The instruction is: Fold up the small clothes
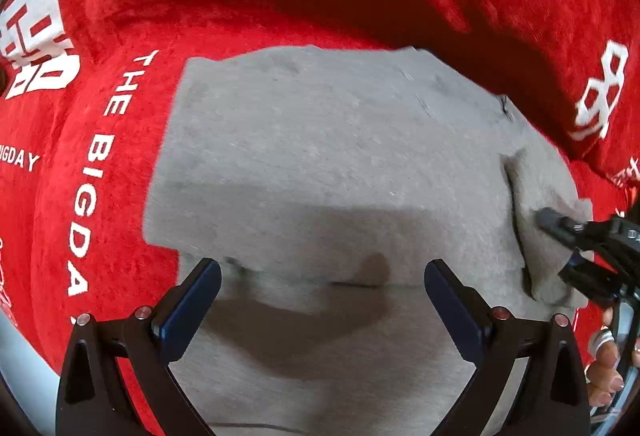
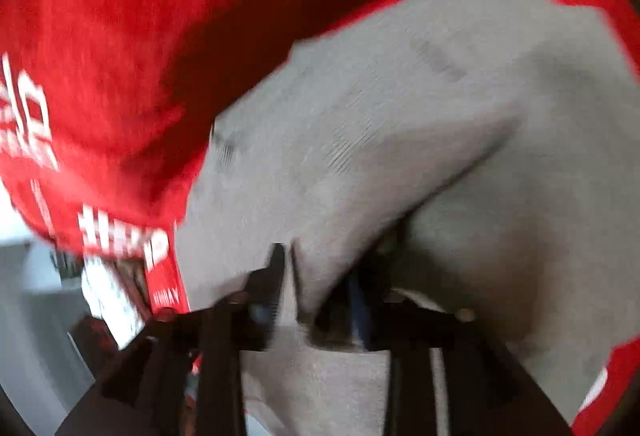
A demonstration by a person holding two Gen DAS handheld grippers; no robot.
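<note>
A grey garment (image 1: 328, 164) lies spread flat on a red plush cover (image 1: 100, 164) with white lettering. My left gripper (image 1: 320, 292) is open and empty, its blue-padded fingers hovering just above the garment's near part. My right gripper (image 1: 560, 228) comes in from the right edge of the left wrist view and is shut on the garment's right edge, lifting a flap. In the blurred right wrist view the right gripper (image 2: 316, 276) pinches a raised ridge of the grey garment (image 2: 400, 124).
The red plush cover (image 2: 100, 56) rises in a thick roll behind the garment, casting a dark shadow. A person's fingers with rings (image 1: 604, 356) show at the lower right. Pale floor (image 2: 24, 316) shows at the lower left of the right wrist view.
</note>
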